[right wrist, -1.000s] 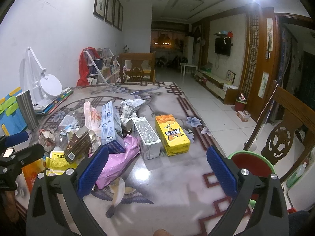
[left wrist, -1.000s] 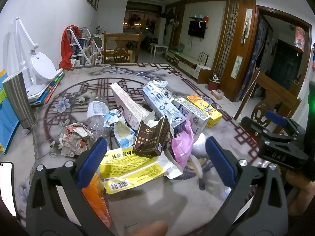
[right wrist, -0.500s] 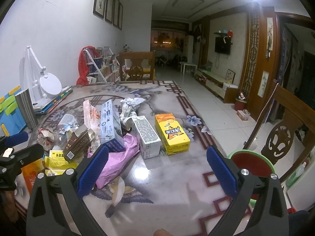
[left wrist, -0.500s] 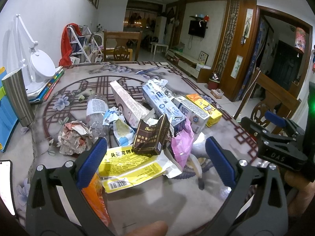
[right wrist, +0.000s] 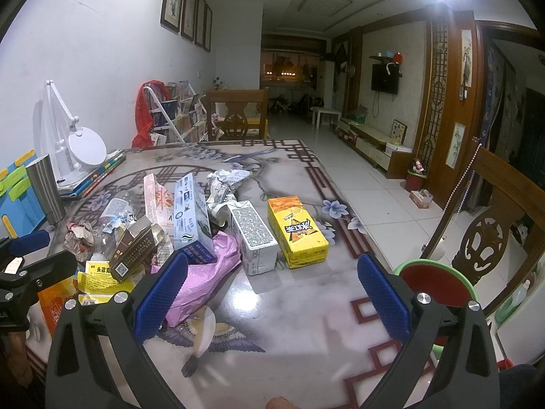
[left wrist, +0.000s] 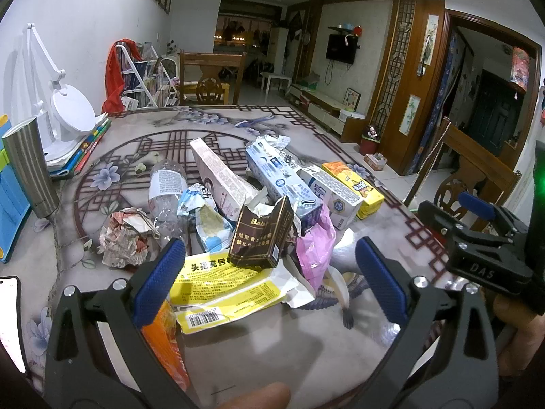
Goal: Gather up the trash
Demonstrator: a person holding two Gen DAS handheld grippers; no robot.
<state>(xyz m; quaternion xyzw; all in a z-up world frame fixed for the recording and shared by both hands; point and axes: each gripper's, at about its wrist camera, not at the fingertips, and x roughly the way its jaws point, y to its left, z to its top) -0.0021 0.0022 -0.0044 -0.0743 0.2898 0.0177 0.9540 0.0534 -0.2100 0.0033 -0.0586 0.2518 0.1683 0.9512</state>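
Trash lies heaped on the patterned table: a brown carton point(left wrist: 261, 238), a yellow wrapper point(left wrist: 218, 277), a pink bag point(left wrist: 315, 248), a crumpled paper point(left wrist: 124, 238), a clear bottle point(left wrist: 167, 194), a blue-white box point(left wrist: 282, 179), a white carton point(right wrist: 252, 237) and a yellow drink box point(right wrist: 295, 230). My left gripper point(left wrist: 269, 284) hangs open just above the yellow wrapper, empty. Open too, my right gripper point(right wrist: 270, 294) hovers over bare table near the pink bag point(right wrist: 201, 281). Each gripper shows at the edge of the other's view.
A steel tumbler point(left wrist: 29, 167), a white desk lamp point(left wrist: 69, 116) on books and a phone point(left wrist: 12, 320) sit at the left. A red-and-green bin point(right wrist: 434, 279) stands beyond the table's right edge, beside a wooden chair point(right wrist: 490, 235). An orange packet point(left wrist: 167, 341) lies under my left finger.
The left wrist view has drifted slightly, with the trash heap sitting a little higher and nearer. Both grippers remain open and nothing was picked up.
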